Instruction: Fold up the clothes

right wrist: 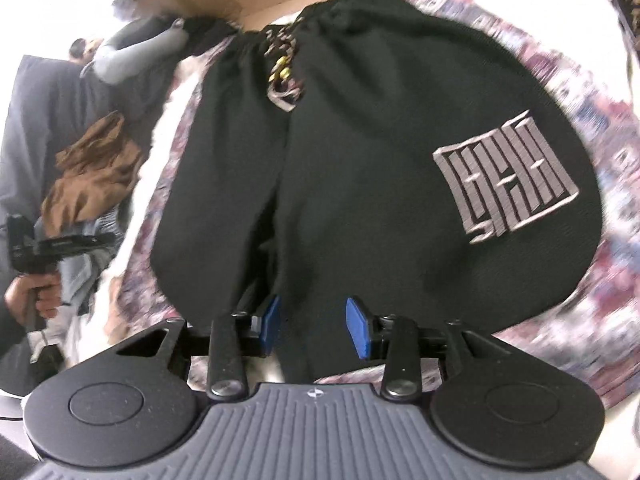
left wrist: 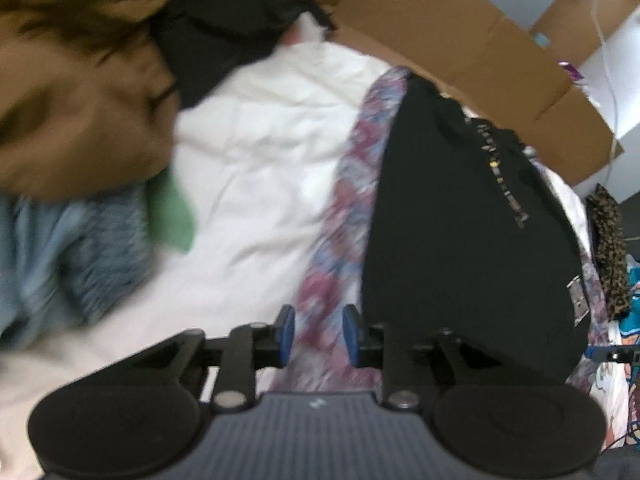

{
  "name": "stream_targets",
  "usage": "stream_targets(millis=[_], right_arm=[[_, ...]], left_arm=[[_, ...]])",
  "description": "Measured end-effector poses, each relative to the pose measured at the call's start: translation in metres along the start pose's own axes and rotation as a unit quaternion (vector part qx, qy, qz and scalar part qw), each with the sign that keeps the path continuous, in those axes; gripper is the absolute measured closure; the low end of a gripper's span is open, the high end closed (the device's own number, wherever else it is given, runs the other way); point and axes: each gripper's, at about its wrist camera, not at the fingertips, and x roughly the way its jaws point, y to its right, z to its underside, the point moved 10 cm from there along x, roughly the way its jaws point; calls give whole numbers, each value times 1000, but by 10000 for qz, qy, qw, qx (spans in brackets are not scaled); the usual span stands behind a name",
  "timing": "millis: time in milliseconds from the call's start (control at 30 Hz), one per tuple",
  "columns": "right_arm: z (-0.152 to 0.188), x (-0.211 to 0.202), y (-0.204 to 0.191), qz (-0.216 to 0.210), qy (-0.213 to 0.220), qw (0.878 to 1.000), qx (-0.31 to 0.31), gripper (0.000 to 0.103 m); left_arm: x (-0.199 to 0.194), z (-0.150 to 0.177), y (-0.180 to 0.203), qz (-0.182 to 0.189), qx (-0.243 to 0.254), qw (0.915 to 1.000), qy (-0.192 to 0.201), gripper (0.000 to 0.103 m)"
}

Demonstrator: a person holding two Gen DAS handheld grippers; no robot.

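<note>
Black shorts [left wrist: 460, 240] [right wrist: 360, 160] lie flat on a purple-and-blue patterned cloth [left wrist: 344, 208] [right wrist: 580, 300] spread over a white sheet [left wrist: 260, 140]. A grey embroidered logo [right wrist: 508, 184] is on one leg, and a knotted drawstring [right wrist: 282, 68] is at the far waistband. My right gripper [right wrist: 314, 326] hovers open over the near hem between the two legs, its blue pads apart and gripping nothing. My left gripper [left wrist: 319, 336] is open over the patterned cloth just left of the shorts, holding nothing. It also shows at the left of the right wrist view, held in a hand [right wrist: 36, 292].
A heap of brown [left wrist: 72, 100], light blue [left wrist: 60, 248] and green [left wrist: 172, 212] garments lies to the left, with a dark garment [left wrist: 232, 20] behind. A cardboard box [left wrist: 460, 40] stands along the far edge. Leopard-print fabric [left wrist: 608, 248] hangs at the right. A grey sleeve [right wrist: 132, 52] reaches in far left.
</note>
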Motion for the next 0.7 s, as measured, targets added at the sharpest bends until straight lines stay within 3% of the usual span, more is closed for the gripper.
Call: stream_targets(millis=[200, 333, 467, 700], right_arm=[[-26, 0, 9, 487, 285, 9982, -186, 62], [-48, 5, 4, 737, 515, 9952, -391, 62], [-66, 13, 8, 1103, 474, 9917, -470, 62], [-91, 22, 23, 1540, 506, 9847, -638, 62]], left_arm=[[27, -22, 48, 223, 473, 9986, -5, 71], [48, -34, 94, 723, 616, 9955, 0, 71], [69, -46, 138, 1220, 678, 9902, -15, 71], [110, -57, 193, 1387, 1303, 9815, -193, 71]])
